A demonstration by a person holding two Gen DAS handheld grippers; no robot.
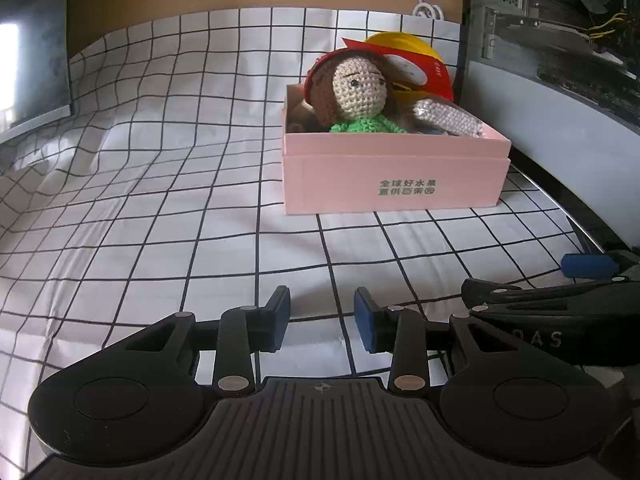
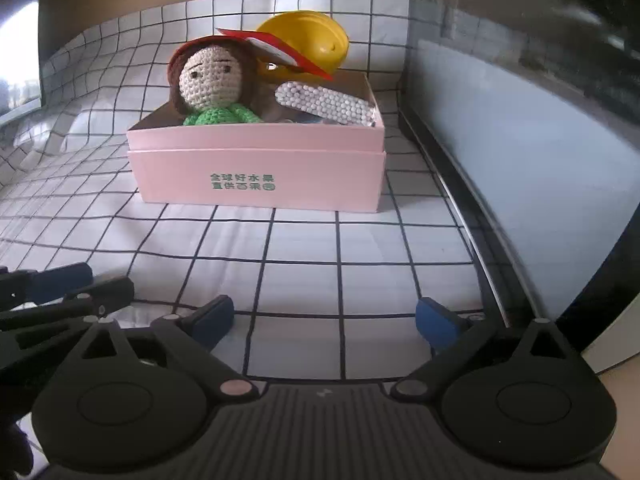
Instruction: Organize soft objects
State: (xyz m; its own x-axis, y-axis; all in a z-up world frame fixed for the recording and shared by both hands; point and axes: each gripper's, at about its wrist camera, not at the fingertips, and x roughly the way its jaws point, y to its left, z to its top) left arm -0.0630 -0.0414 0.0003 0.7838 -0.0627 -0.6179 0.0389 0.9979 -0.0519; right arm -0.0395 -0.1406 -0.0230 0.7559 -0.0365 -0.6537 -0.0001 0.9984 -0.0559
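A pink box (image 1: 394,176) (image 2: 260,176) with green lettering stands on the checked cloth. In it sits a crocheted doll (image 1: 358,92) (image 2: 210,82) with brown hair, a red hat and a green body. Beside the doll lies a white beaded soft piece (image 1: 448,116) (image 2: 326,104). A red-and-white item (image 1: 408,68) (image 2: 280,50) leans at the back of the box. My left gripper (image 1: 322,320) is open and empty, well short of the box. My right gripper (image 2: 324,318) is wide open and empty, also short of the box.
A yellow helmet-like shell (image 1: 404,44) (image 2: 308,42) sits behind the box. A dark glass-sided computer case (image 1: 560,60) (image 2: 520,120) runs along the right. A monitor (image 1: 28,60) stands at the left. The white checked cloth (image 1: 180,200) is wrinkled on the left.
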